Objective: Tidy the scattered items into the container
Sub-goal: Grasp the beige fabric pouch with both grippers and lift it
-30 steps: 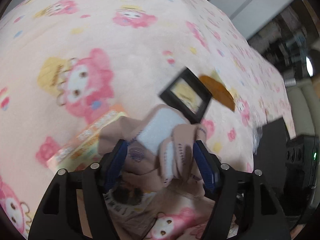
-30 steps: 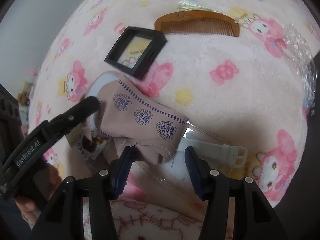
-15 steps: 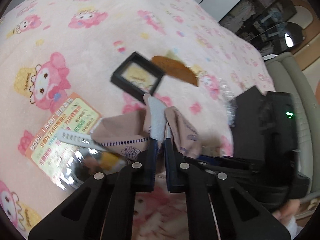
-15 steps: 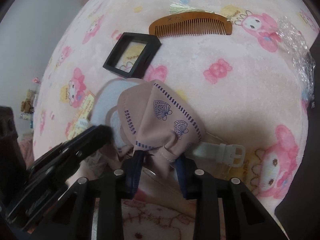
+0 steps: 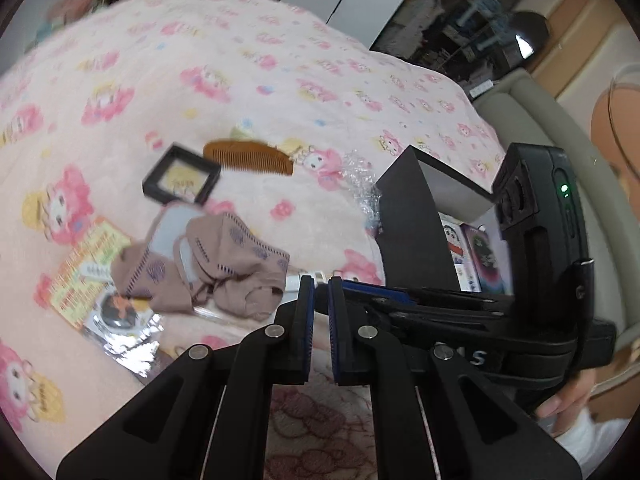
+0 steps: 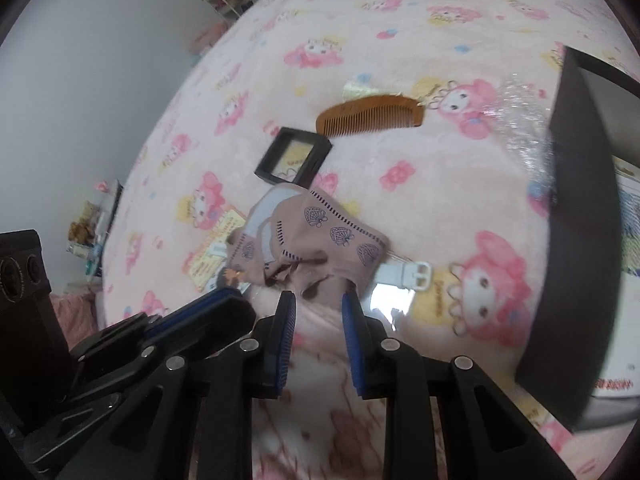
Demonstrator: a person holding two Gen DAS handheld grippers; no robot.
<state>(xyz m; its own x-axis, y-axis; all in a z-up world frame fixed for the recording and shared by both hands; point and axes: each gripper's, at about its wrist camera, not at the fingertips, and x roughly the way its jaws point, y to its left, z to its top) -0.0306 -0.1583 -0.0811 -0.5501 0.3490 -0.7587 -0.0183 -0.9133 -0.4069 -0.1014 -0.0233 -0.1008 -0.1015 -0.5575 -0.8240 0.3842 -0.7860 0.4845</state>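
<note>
Very little can be read. On the body of the right gripper (image 5: 362, 286), as seen from the left wrist camera, a single white letter "S" stands near its front edge; the rest of that marking is hidden. The yellow and orange leaflet (image 5: 86, 264) under the mask carries print, but it is too blurred to make out. The packets inside the black container (image 6: 576, 216) show coloured printing, including a red line near the lower right, also illegible.
</note>
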